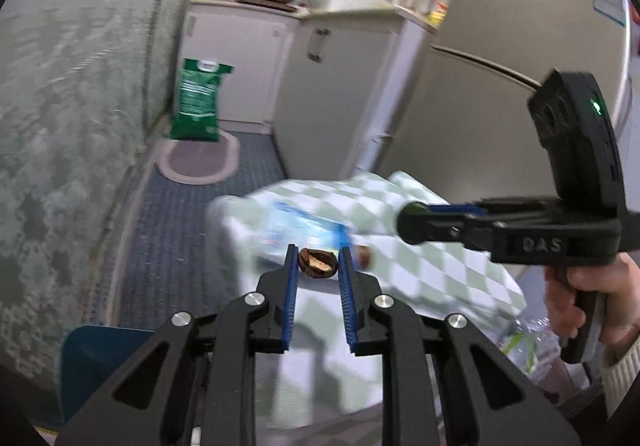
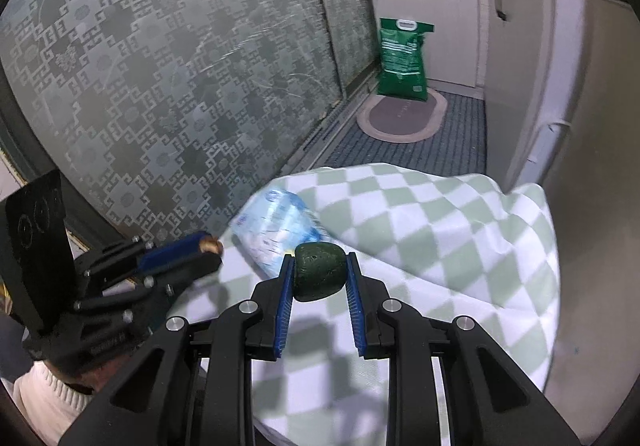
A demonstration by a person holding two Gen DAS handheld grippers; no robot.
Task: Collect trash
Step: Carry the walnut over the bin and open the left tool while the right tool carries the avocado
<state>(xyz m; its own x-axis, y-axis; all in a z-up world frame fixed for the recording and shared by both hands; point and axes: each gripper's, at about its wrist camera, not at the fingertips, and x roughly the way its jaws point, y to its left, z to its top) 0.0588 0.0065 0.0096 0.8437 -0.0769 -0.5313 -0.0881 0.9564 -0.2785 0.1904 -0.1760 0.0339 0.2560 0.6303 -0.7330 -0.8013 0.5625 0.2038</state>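
A brown nutshell (image 1: 318, 263) is being gripped by the left claw (image 1: 318, 260), and a dark green lump (image 2: 319, 271) by the right claw (image 2: 319, 266), above the checked cloth (image 2: 440, 230).

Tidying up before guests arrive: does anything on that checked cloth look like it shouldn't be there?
Yes. A plastic bottle lies tipped on its side on the checked cloth, and a small brown scrap sits beside it. The left tongs grip a nutshell half; the right tongs grip a dark green lump.
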